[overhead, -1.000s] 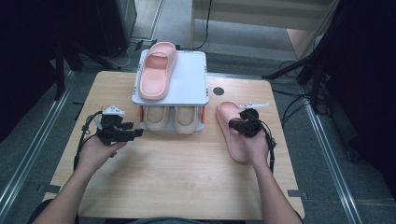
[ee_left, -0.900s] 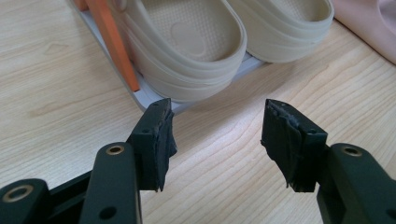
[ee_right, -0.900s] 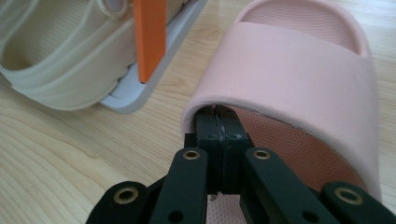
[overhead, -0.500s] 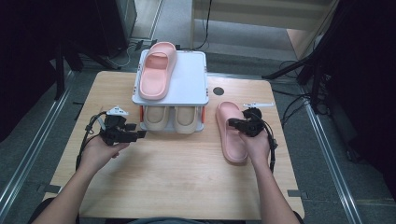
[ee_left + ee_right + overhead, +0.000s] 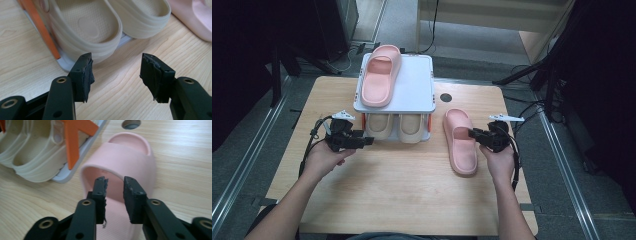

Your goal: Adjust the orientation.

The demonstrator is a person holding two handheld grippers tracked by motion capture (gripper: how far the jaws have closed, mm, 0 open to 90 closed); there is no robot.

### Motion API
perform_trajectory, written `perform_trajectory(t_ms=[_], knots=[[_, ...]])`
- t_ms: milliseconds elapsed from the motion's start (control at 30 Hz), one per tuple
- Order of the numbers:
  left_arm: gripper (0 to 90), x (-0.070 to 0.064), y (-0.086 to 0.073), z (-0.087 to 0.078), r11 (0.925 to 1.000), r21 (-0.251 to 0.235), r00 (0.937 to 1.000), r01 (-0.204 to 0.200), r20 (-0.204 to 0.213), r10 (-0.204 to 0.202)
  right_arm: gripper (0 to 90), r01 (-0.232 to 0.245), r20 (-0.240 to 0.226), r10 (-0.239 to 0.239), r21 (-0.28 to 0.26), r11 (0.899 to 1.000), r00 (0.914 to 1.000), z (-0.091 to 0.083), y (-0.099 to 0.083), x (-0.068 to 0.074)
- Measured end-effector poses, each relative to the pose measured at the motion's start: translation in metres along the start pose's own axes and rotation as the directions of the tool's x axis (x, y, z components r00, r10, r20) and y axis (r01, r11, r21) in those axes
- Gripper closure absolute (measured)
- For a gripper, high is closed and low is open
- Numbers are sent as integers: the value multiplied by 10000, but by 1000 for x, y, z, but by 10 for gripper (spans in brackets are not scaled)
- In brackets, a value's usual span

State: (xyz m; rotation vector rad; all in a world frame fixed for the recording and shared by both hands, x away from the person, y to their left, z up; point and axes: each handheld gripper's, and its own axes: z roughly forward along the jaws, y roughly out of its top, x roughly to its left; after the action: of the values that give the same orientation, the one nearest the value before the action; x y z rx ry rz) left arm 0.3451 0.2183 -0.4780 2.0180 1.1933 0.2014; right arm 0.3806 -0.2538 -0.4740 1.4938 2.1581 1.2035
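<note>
High view: a wooden table [image 5: 402, 190] is seen carrying a white two-tier shoe rack [image 5: 412, 95] at the 12 o'clock side. On the rack's top shelf a pink slipper [image 5: 380, 75] is laid toward its left half. On the lower shelf a pair of beige slippers [image 5: 398, 128] is stored side by side, heels toward the person.

A second pink slipper [image 5: 461, 141] is laid flat on the table at 3 o'clock of the rack, just beside it, toe toward 12 o'clock. A round hole [image 5: 445, 97] is cut in the table just beyond that toe.

The right claw [image 5: 473, 134] is held at the slipper's right edge, pointing toward 9 o'clock. In the right gripper view the right claw [image 5: 114, 185] is seen with its jaws only narrowly parted, poised over the slipper [image 5: 122, 170] just behind the strap; nothing is seen pinched between them, and whether the pads touch the footbed cannot be told. An orange rack support [image 5: 73, 137] is seen at 11 o'clock.

The left claw [image 5: 367, 142] is held at 9 o'clock of the rack's front, pointing toward 3 o'clock. In the left gripper view the left claw [image 5: 116, 70] is seen spread wide and empty above the bare table, with the beige slipper heels [image 5: 97, 30] just beyond it.
</note>
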Motion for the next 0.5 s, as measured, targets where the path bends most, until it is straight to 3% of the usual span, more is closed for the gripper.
perform_trajectory(t_ms=[100,200,500], knots=[[433,-1,1,2,10000,65,10000,-20,17,20,570,-42,376,40,64,10000,9993,-1,-4,-7],[433,-1,0,1,9999,111,10000,-11,14,11,528,-60,510,50,189,9998,9987,1,-6,-15],[432,1,-5,-2,9999,119,9999,116,-93,-115,498,-25,401,1,613,9981,9992,22,-7,-22]])
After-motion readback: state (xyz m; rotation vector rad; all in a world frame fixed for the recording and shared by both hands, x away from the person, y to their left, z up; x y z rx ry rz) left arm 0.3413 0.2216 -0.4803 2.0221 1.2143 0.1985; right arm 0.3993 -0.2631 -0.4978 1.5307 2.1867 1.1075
